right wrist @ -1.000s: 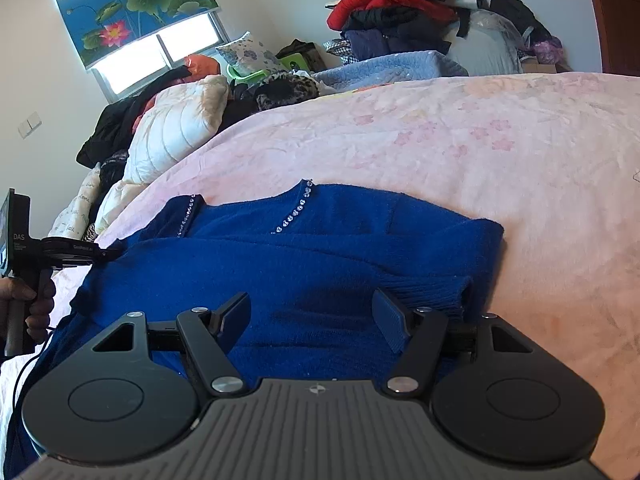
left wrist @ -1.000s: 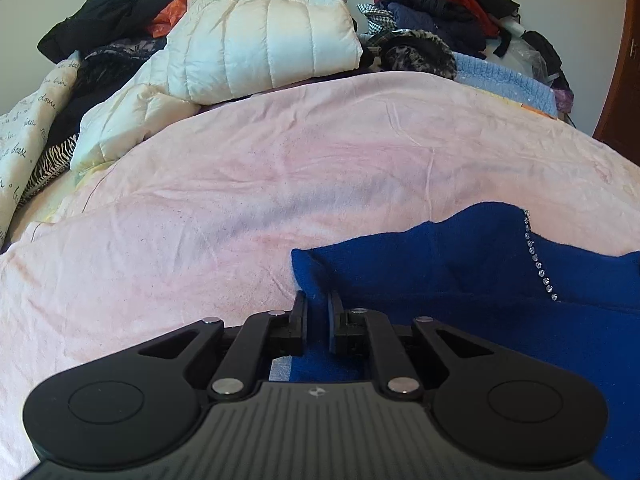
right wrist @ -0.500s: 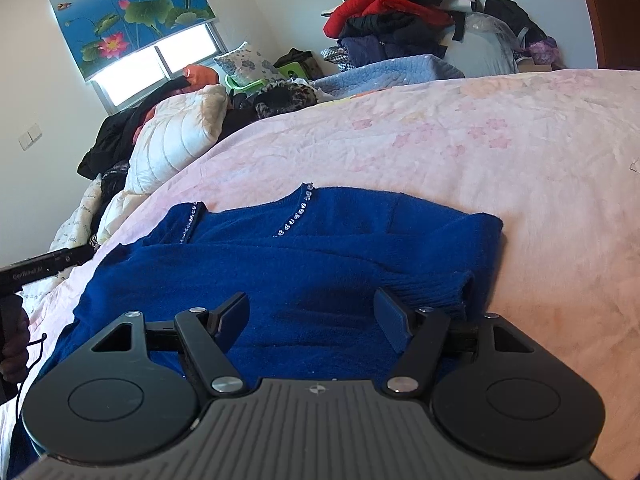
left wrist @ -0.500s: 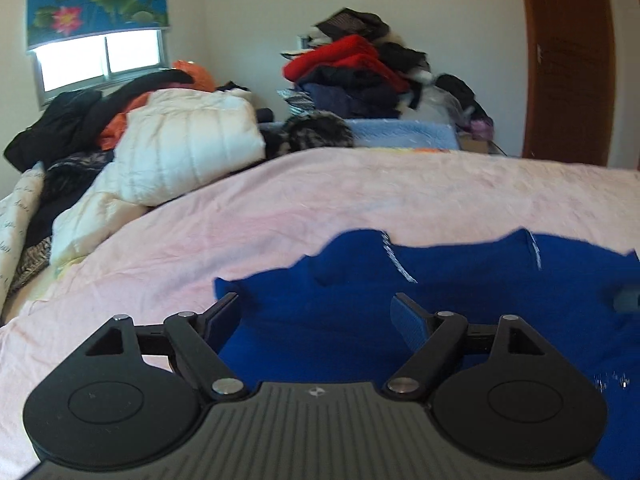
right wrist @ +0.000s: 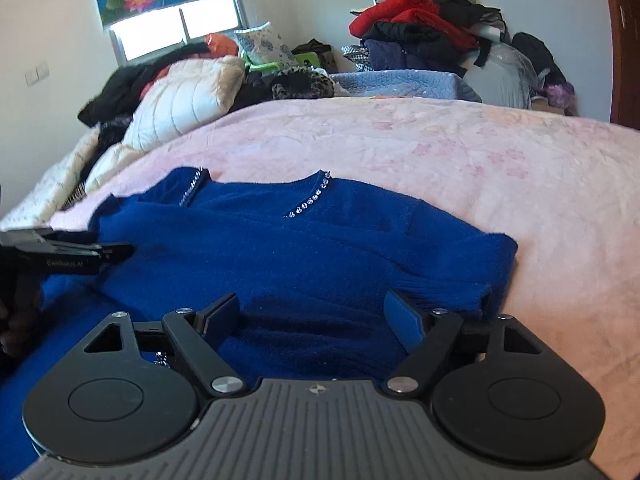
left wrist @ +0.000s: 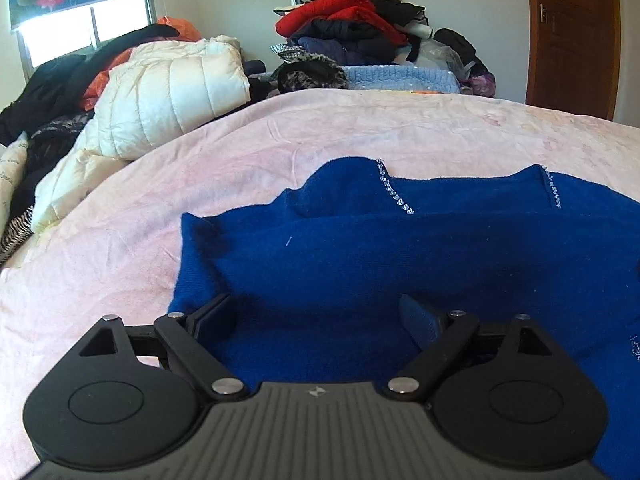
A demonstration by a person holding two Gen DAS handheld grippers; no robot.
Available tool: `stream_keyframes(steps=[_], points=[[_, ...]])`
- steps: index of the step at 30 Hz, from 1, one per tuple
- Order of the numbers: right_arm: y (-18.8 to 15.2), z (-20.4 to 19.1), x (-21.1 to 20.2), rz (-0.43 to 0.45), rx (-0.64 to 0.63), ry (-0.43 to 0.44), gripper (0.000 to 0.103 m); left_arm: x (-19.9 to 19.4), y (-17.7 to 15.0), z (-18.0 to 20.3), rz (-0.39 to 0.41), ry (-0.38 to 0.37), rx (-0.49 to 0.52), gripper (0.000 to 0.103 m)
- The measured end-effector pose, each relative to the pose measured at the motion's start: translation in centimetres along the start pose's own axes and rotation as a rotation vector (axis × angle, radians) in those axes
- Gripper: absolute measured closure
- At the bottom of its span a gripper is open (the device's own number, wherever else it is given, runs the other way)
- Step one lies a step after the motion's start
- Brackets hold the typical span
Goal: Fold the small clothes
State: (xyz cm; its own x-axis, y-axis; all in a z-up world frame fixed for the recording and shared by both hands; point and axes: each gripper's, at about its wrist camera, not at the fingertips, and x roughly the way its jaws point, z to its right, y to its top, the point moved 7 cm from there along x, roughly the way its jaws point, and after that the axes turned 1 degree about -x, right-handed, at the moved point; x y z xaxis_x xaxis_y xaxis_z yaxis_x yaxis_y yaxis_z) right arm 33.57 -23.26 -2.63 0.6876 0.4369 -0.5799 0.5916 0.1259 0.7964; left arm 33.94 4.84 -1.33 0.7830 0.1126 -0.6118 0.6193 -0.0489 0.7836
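A royal-blue knit sweater [left wrist: 400, 248] with rhinestone trim at the neckline lies on the pink bedspread [left wrist: 240, 152], its sides folded inward. My left gripper [left wrist: 320, 320] is open and empty, low over the sweater's left folded edge. In the right wrist view the sweater [right wrist: 300, 248] fills the middle. My right gripper [right wrist: 316, 316] is open and empty over the sweater's right part, near a ribbed cuff [right wrist: 460, 292]. The left gripper also shows at the left edge of that view [right wrist: 112, 252].
A white puffer jacket [left wrist: 168, 92] and dark clothes are heaped at the bed's far left. A pile of red, black and navy clothes [left wrist: 352, 28] and a light blue blanket [left wrist: 400, 78] lie at the far end. A brown door [left wrist: 572, 36] stands on the right.
My left gripper let go of the sweater's left edge, opened wide and drew back and up. The sweater's left side now lies folded inward. My right gripper stayed open in about the same place.
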Motion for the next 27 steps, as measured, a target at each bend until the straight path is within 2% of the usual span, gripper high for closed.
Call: stream_keyframes(steps=[2, 4, 5, 7, 9, 10, 12, 15, 17, 18, 22, 27], points=[[0.5, -0.2, -1.1, 0.005, 0.038, -0.041, 0.027, -2.3, -0.1, 0.0, 0.035, -0.043, -0.024, 0.013], [0.5, -1.0, -3.0, 0.044, 0.067, 0.005, 0.027, -4.1, -0.5, 0.6, 0.049, -0.106, -0.019, 0.013], [0.3, -1.5, -3.6, 0.048, 0.051, 0.019, 0.024, -4.4, -0.8, 1.2, 0.049, -0.128, 0.005, 0.013], [-0.3, -2.3, -3.6, 0.017, -0.009, -0.003, 0.024, -4.4, -1.3, 2.2, 0.047, -0.144, 0.058, 0.013], [-1.0, -2.6, -2.7, -0.025, -0.066, -0.050, 0.023, -3.0, -2.1, 2.8, -0.010, -0.144, 0.072, 0.013], [-1.6, -2.5, -2.0, -0.052, -0.075, -0.066, 0.024, -1.9, -2.8, 2.8, -0.056, -0.149, 0.060, 0.010], [-2.3, -2.8, -1.7, -0.030, -0.119, -0.053, 0.016, -1.4, -2.8, 2.1, -0.042, -0.171, 0.000, 0.006], [-2.9, -3.8, -1.9, -0.033, -0.185, -0.086, 0.012, -2.3, -2.6, 1.2, -0.055, -0.147, -0.025, 0.008], [-2.9, -4.2, -3.1, -0.042, -0.171, -0.109, 0.014, -4.2, -3.1, 0.3, -0.056, -0.136, -0.053, 0.008], [-2.9, -4.4, -4.1, -0.036, -0.147, -0.104, 0.014, -5.6, -3.5, -0.1, -0.046, -0.155, -0.069, 0.008], [-4.5, -6.9, -9.0, 0.012, -0.115, -0.011, 0.011, -11.3, -6.7, -0.2, -0.038, -0.253, -0.076, 0.008], [-9.6, -10.9, -11.2, -0.083, -0.200, 0.029, 0.011, -15.3, -12.3, 1.2, -0.107, -0.302, 0.017, 0.008]])
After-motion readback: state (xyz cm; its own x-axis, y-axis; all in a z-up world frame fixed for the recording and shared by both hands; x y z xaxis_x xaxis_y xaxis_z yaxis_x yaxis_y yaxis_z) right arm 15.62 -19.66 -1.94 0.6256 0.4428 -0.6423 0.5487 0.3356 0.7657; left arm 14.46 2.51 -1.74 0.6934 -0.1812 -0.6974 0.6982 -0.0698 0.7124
